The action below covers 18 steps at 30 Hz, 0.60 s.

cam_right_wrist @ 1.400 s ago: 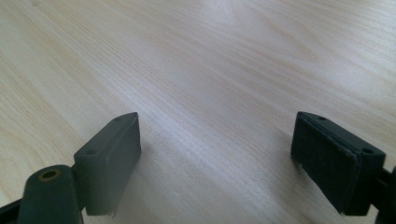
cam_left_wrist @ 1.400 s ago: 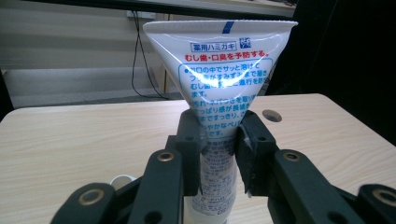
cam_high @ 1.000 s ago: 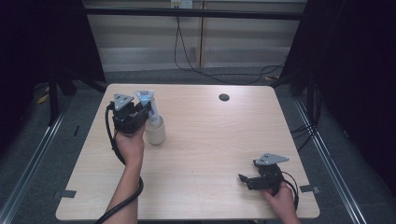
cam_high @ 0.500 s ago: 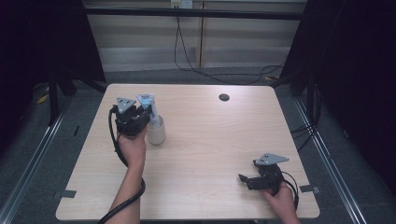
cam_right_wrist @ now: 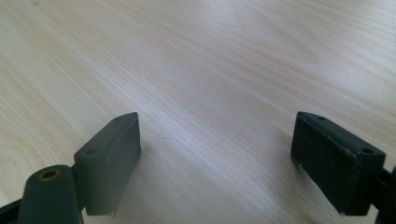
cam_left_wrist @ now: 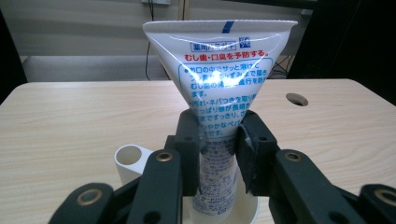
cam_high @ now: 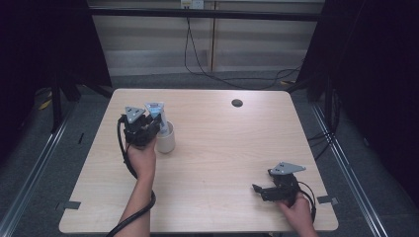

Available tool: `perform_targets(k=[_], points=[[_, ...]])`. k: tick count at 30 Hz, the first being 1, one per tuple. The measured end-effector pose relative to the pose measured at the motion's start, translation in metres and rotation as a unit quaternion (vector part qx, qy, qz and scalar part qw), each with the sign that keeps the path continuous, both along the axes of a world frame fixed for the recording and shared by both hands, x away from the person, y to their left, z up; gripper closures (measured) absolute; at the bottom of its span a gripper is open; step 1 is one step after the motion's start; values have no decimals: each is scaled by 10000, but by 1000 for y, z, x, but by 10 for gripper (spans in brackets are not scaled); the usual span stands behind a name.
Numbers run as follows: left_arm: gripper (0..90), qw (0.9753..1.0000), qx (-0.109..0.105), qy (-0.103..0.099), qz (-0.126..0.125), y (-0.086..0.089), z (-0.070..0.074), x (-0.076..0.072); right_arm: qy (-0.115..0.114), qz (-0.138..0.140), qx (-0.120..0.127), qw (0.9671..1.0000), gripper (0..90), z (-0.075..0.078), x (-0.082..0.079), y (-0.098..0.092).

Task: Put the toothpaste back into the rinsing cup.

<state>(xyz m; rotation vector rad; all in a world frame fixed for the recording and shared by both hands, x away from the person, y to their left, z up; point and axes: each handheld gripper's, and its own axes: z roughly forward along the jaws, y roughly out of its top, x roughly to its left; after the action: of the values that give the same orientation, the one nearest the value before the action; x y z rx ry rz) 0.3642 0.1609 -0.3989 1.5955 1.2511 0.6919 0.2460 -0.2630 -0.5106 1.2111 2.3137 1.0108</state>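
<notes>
Forearms at near edge, right tool (cam_high: 271, 189) spread empty above pale wood-grain bench (cam_high: 222, 148), left tool (cam_left_wrist: 218, 154) pinching glossy white toothpaste tube (cam_left_wrist: 219, 79) standing in round white cup (cam_high: 166, 141), dark hole (cam_high: 237, 102) beyond.

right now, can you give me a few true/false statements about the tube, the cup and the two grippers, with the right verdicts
1. The left gripper is shut on the toothpaste tube. True.
2. The tube lies flat on the table. False: it stands upright, its lower end in the white cup.
3. The right gripper holds a cap. False: its jaws are open over bare wood.
4. The cup has a small side holder. True.
5. The grippers touch each other. False: they are far apart.
</notes>
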Motion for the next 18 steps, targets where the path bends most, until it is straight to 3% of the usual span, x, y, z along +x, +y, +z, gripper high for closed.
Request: perform_targets(k=[18], points=[[719, 10000, -5, 67, 42, -1, -13, 0, -5, 5, -1, 10000, 155, 0, 0, 0]])
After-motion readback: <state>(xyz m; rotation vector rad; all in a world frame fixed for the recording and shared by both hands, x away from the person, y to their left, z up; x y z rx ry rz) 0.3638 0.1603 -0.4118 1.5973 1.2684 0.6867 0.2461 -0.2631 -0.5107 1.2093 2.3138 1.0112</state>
